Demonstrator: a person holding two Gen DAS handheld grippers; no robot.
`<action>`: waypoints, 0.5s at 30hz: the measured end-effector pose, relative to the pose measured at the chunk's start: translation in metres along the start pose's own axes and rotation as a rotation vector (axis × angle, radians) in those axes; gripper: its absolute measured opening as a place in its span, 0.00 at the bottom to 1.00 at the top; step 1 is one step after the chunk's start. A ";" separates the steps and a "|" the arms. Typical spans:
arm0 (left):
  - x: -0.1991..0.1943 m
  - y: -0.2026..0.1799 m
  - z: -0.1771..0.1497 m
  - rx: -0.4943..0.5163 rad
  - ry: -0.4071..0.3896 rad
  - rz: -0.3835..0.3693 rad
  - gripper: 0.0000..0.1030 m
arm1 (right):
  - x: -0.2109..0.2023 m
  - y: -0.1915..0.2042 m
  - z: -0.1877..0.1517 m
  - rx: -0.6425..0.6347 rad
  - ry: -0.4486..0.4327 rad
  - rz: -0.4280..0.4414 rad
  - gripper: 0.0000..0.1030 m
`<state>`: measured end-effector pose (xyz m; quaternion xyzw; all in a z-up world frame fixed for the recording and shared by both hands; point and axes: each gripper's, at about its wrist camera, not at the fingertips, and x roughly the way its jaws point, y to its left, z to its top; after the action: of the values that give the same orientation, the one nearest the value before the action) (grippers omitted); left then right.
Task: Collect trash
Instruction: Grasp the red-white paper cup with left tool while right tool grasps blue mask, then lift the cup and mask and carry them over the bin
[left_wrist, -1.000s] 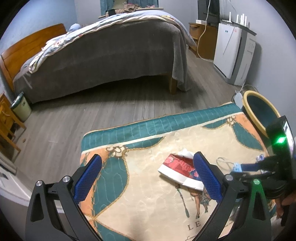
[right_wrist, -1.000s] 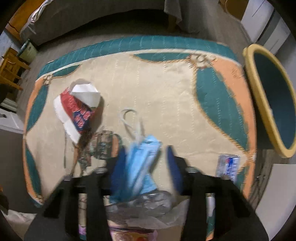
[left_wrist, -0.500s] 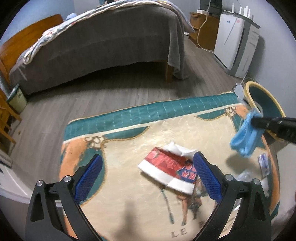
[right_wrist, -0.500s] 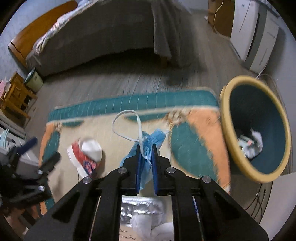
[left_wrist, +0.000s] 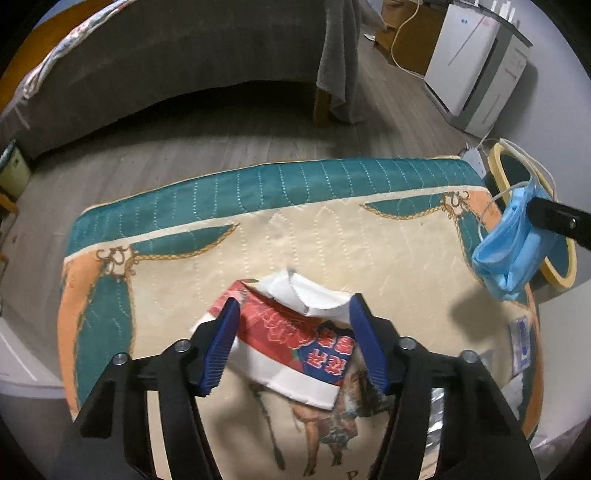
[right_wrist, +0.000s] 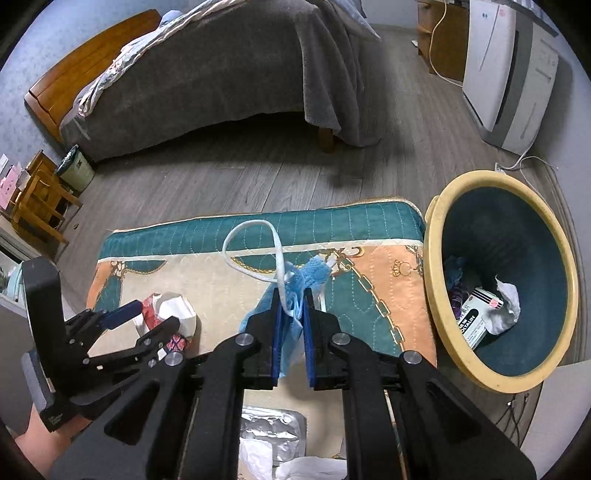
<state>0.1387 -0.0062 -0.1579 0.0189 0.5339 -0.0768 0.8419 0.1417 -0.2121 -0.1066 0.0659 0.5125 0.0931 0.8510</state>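
A squashed red-and-white paper cup (left_wrist: 291, 332) lies on the patterned mat (left_wrist: 295, 243). My left gripper (left_wrist: 293, 314) is low over it and its jaws are closing. The cup is between the blue pads (left_wrist: 221, 339), which stand right at its sides, and it looks unsqueezed. The right wrist view shows this gripper (right_wrist: 144, 321) around the cup (right_wrist: 173, 310). My right gripper (right_wrist: 291, 295) is shut on a blue face mask (right_wrist: 295, 280), held above the mat with its white ear loop sticking up. The mask (left_wrist: 509, 251) hangs left of the yellow-rimmed teal bin (right_wrist: 432, 280).
The bin holds a white box (right_wrist: 476, 317) and crumpled tissue. A foil tray (right_wrist: 273, 432) and a small wrapper (left_wrist: 521, 343) lie on the mat's near side. A grey-covered bed (right_wrist: 221, 74) stands beyond, a white appliance (right_wrist: 509, 74) at right, a wooden stool (right_wrist: 40, 199) at left.
My left gripper sank toward the cup and its jaws narrowed around it. My right gripper shut on the mask, lifted it off the mat and carried it toward the bin.
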 end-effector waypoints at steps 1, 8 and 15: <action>0.001 -0.001 0.001 -0.001 0.003 -0.008 0.48 | 0.000 0.000 0.000 -0.001 0.000 0.002 0.09; 0.005 -0.004 0.001 0.019 0.028 -0.047 0.12 | -0.003 -0.003 0.001 -0.001 -0.001 0.004 0.09; -0.006 0.012 -0.001 -0.045 0.012 -0.098 0.04 | -0.008 -0.003 0.003 0.008 -0.015 0.010 0.09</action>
<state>0.1370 0.0059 -0.1540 -0.0257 0.5410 -0.1057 0.8340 0.1407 -0.2166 -0.0984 0.0726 0.5061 0.0948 0.8542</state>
